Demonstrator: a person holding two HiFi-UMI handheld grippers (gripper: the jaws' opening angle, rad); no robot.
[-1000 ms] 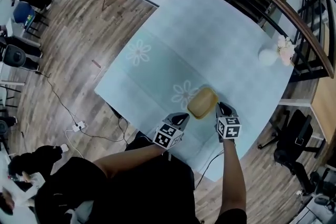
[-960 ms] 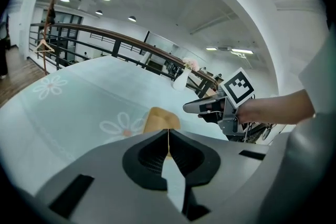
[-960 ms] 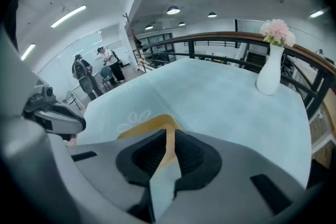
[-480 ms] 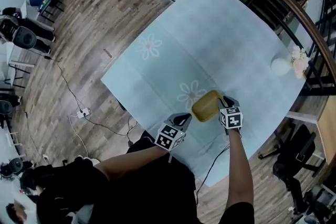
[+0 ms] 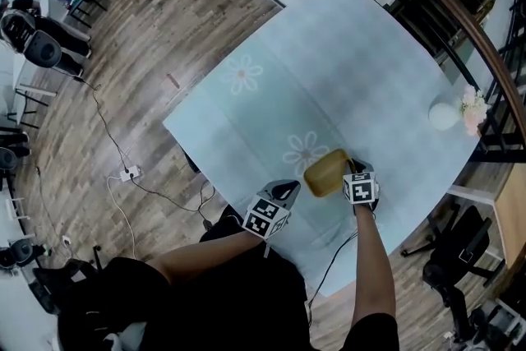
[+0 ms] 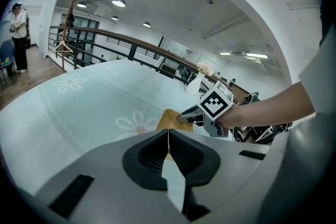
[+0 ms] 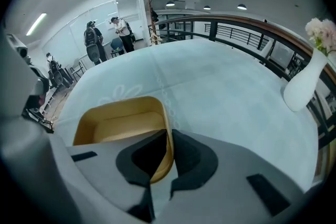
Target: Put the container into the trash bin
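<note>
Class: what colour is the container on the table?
The container is mustard yellow, clearest in the right gripper view.

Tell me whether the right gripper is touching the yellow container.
Touching. The right gripper view shows the right gripper closing its jaws on the wall of the container, one jaw inside, one outside, both against it.

The container (image 5: 326, 173) is found at the near part of the tabletop (image 5: 329, 53). Its right wall is taken between the closing jaws of the right claw (image 5: 352, 169). The left claw (image 5: 286, 190) is held just left of it, apart. A vase (image 5: 444, 116) is set well apart at the far right edge, before a railing (image 5: 444, 6).
</note>
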